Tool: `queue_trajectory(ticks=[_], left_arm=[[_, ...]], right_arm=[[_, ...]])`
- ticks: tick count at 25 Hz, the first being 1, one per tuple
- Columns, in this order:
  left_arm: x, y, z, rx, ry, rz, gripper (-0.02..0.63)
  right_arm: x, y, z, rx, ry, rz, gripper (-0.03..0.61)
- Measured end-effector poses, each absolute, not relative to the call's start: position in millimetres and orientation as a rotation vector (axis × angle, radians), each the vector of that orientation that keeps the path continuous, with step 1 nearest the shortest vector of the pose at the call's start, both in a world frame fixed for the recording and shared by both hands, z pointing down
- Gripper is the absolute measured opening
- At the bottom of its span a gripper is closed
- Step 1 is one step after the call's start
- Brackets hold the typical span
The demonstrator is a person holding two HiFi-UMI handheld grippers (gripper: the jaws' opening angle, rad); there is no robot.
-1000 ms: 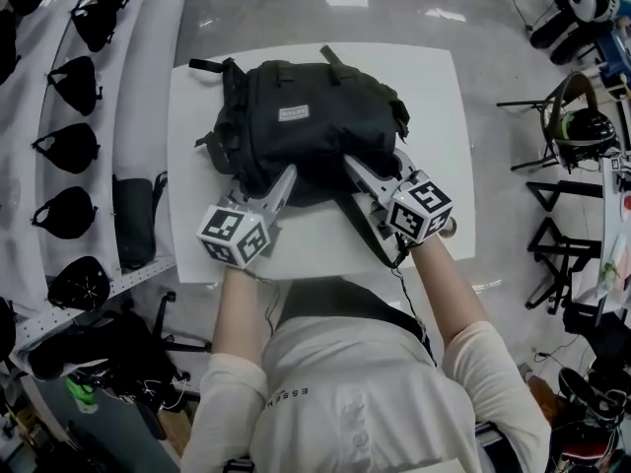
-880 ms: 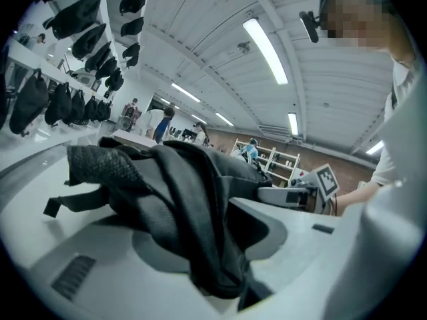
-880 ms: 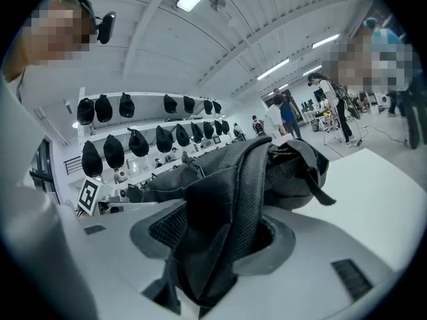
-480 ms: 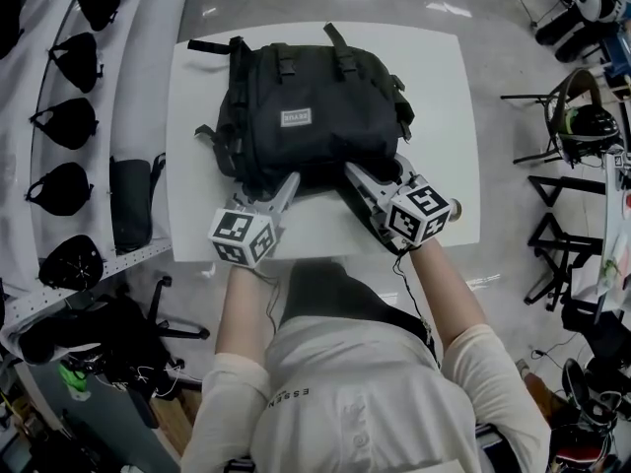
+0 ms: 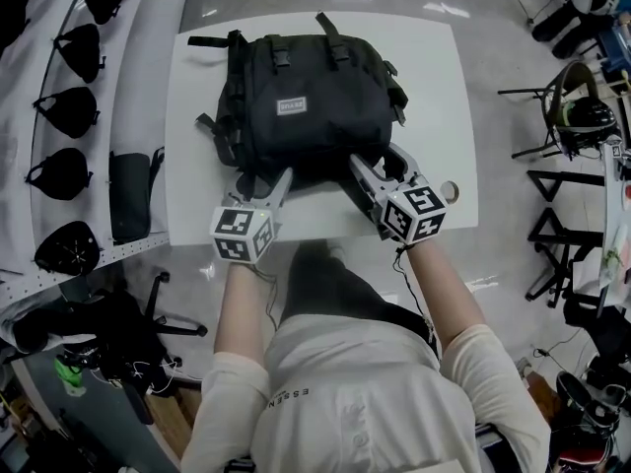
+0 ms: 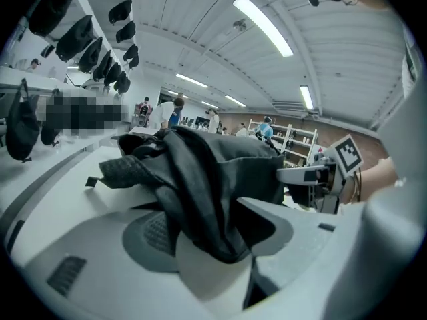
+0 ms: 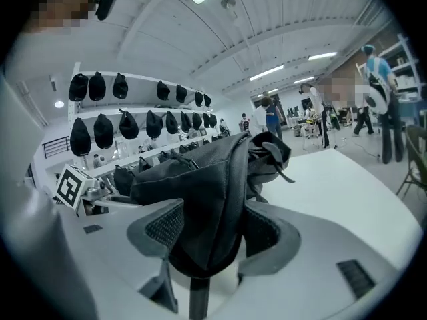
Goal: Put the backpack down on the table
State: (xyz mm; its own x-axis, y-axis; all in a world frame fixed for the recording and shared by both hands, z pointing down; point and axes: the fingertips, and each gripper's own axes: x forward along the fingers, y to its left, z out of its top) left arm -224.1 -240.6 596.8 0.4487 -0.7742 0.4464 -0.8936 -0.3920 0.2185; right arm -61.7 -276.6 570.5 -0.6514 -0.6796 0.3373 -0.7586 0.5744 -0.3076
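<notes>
The black backpack point(image 5: 306, 106) lies flat on the white table point(image 5: 439, 97), logo patch up. My left gripper point(image 5: 280, 181) is at its near left edge and my right gripper point(image 5: 367, 169) at its near right edge. In the left gripper view a fold of the backpack point(image 6: 200, 172) hangs loosely between the jaws of the left gripper point(image 6: 213, 239), which are opening. In the right gripper view a fold of the backpack point(image 7: 200, 179) sits between the wide, opening jaws of the right gripper point(image 7: 213, 235). No pad visibly presses on the fabric.
White shelves with several black caps point(image 5: 69, 116) and a dark bag point(image 5: 130, 208) run along the table's left side. Black stands and a chair with a helmet point(image 5: 577, 126) are at the right. People stand far off in the room.
The backpack has settled and spread flat on the table. Both grippers sank and drew toward the table's near edge, and their jaws widened.
</notes>
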Motion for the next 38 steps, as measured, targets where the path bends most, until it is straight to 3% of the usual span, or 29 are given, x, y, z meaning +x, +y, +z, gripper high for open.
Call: queue_trajectory(ticks=[10,17,20,24,28,38], left_arm=[[-234.0,-201.1,574.6,2.196,-1.541,0.387,0.230],[-214.9,-185.6,514.6,2.325,-1.591,0.302,0.228],[-204.3,-178.8,484.1,2.404,-1.607,0.295,0.191],[-195.7,-173.3,443.6,2.487,-1.641,0.241,0.069],[-189.2,-169.6,417.2,2.543,-1.675,0.240,0.003],[-169.0,-152.6,382.3,2.690,-1.596,0.225,0.003]], right_arm=[[-26.2,-245.6,526.8,1.301,-2.637,0.462,0.253],[-36.2,-225.5,490.2,1.216,-2.721,0.367,0.237],[-37.1,-218.8,467.6,1.205,-2.768,0.335,0.110],[-36.4,-212.8,439.1,1.196,-2.829,0.281,0.028],[-34.5,-203.9,416.7,1.176,-2.874,0.212,0.015],[-35.8,-179.4,384.4,1.157,-2.920,0.081,0.014]])
